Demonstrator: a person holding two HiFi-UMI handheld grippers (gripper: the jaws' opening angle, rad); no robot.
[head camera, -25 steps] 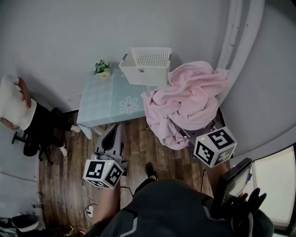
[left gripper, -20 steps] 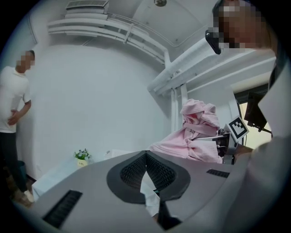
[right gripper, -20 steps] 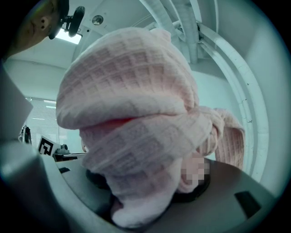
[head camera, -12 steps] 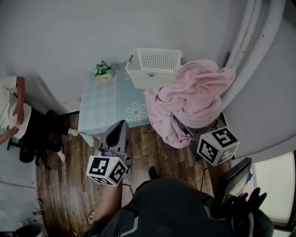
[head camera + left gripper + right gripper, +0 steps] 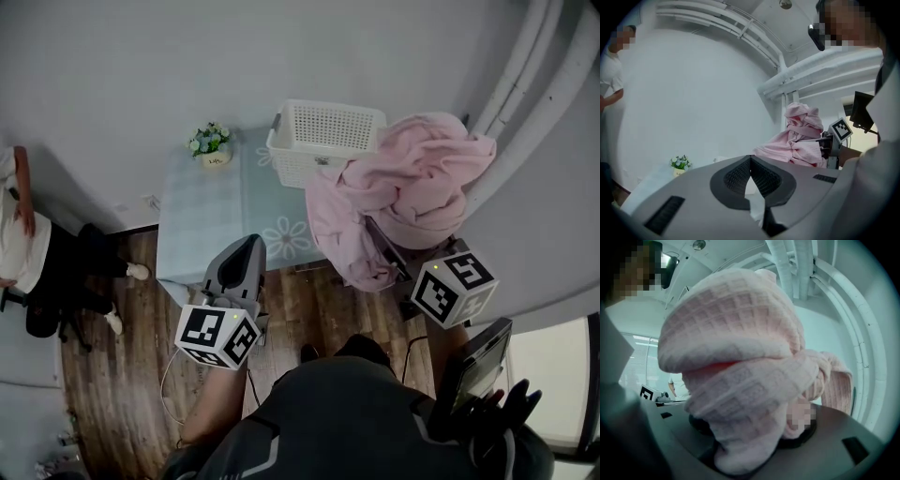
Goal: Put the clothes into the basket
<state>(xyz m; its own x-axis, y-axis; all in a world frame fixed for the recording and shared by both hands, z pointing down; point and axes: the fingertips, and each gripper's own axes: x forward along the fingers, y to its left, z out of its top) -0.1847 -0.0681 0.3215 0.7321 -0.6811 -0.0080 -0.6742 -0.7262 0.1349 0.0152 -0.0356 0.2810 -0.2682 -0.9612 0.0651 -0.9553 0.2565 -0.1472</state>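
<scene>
A white perforated basket (image 5: 323,141) stands at the far end of a table with a pale blue flowered cloth (image 5: 211,206). A large pink waffle-weave garment (image 5: 403,183) hangs bunched just right of the basket and overlaps its right rim. My right gripper (image 5: 386,251) is shut on the garment from below, and the fabric (image 5: 740,371) fills the right gripper view and hides the jaws (image 5: 750,441). My left gripper (image 5: 239,267) hovers over the table's near edge. It is shut with nothing in it (image 5: 751,164).
A small pot of flowers (image 5: 210,143) sits on the table's far left corner. A person (image 5: 19,234) sits on a chair at the left. White pipes (image 5: 530,66) run up the wall at the right. A dark screen (image 5: 478,366) is near my right side.
The pink garment has come up slightly and closer to the basket's right rim. My left gripper has moved forward toward the table's edge. Both grips look the same.
</scene>
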